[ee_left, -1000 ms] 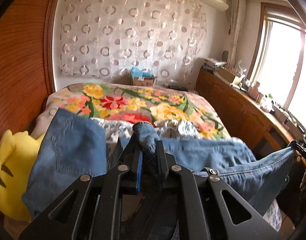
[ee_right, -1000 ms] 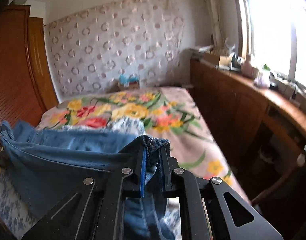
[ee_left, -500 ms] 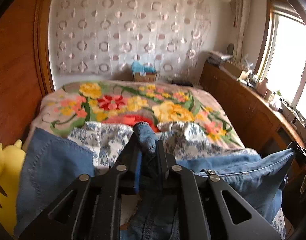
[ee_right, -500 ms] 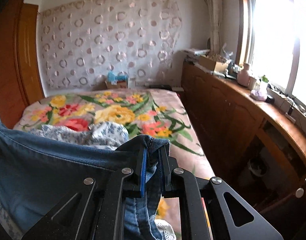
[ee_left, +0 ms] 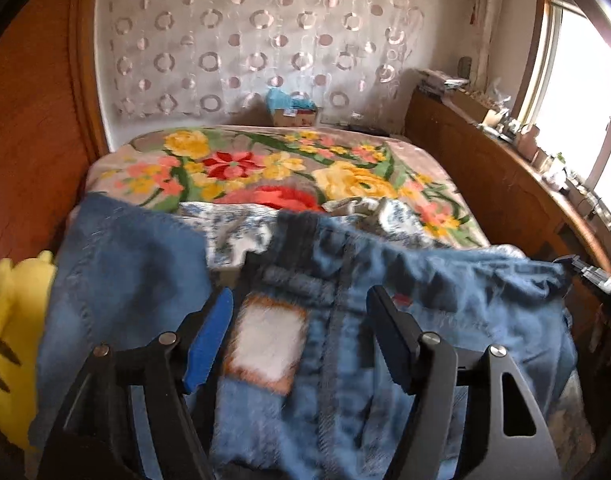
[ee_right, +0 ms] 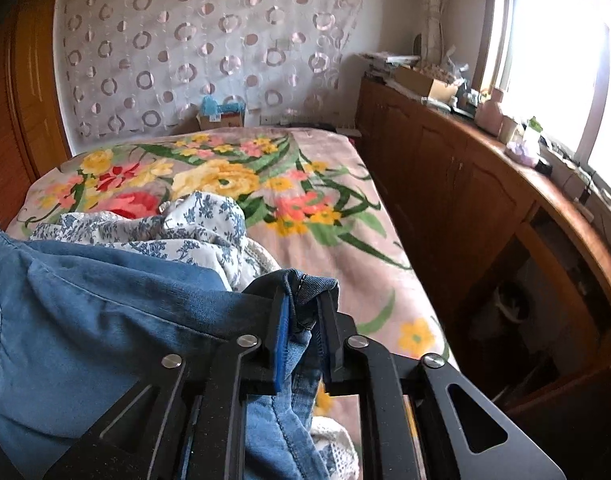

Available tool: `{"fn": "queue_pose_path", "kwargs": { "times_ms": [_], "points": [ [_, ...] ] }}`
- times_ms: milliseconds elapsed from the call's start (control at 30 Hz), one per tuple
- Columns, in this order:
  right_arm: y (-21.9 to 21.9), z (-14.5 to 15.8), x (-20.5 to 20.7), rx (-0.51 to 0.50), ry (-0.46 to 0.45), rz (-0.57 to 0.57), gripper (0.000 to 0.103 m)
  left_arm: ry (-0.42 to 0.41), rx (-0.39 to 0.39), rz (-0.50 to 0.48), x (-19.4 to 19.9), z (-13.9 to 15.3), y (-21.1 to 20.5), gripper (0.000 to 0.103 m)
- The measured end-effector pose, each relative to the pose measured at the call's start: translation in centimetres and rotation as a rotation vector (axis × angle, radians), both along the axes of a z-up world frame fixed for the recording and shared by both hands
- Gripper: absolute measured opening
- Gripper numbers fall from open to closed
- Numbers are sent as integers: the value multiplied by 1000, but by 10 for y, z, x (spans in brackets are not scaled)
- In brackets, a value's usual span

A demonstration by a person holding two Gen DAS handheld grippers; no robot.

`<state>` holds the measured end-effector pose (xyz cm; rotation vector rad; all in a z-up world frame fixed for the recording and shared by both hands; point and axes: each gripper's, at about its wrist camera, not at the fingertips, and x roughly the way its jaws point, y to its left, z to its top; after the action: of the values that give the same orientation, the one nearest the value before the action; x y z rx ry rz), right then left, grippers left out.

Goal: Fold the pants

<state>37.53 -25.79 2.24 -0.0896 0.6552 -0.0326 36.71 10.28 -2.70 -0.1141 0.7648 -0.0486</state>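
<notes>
Blue denim pants (ee_left: 445,296) lie spread across the near end of the bed, waistband and white label patch (ee_left: 265,344) facing me. My left gripper (ee_left: 301,300) is open, its jaws wide apart over the waistband and holding nothing. In the right wrist view my right gripper (ee_right: 303,304) is shut on a bunched edge of the pants (ee_right: 85,320), which stretch away to the left. The right gripper also shows at the far right of the left wrist view (ee_left: 585,270), holding the pants' corner.
The bed (ee_right: 325,240) has a floral blanket, with a blue-and-white floral cloth (ee_right: 201,228) bunched behind the pants. A yellow plush toy (ee_left: 9,344) lies at the left. A wooden cabinet (ee_right: 465,184) with clutter runs along the right under the window. A wooden wardrobe (ee_left: 29,120) stands left.
My left gripper has opened and let go of the pants' waistband, which now lies flat in front of it. The right gripper has stayed shut on its edge.
</notes>
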Motion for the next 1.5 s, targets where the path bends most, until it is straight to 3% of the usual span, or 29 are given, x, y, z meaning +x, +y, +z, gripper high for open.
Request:
{"fn": "queue_pose_path", "kwargs": {
  "times_ms": [67,133,467,900,1300,1500],
  "points": [
    [-7,5,-2,10,-6,-8,37,-7,48,13,-9,-3,4,70],
    [-9,7,-8,17,-13,-6,40,-13,75,21,-18,-8,8,70],
    [4,21,-79,109,-32,119,56,1,33,24,-42,-20,28,70],
    [35,7,-148,184,49,287,57,52,5,-40,-50,-33,22,59],
    [72,-14,-139,211,166,425,57,82,53,-64,-42,-44,16,59],
    [92,-23,-119,173,190,462,62,95,67,-70,-37,-49,13,59]
  ]
}}
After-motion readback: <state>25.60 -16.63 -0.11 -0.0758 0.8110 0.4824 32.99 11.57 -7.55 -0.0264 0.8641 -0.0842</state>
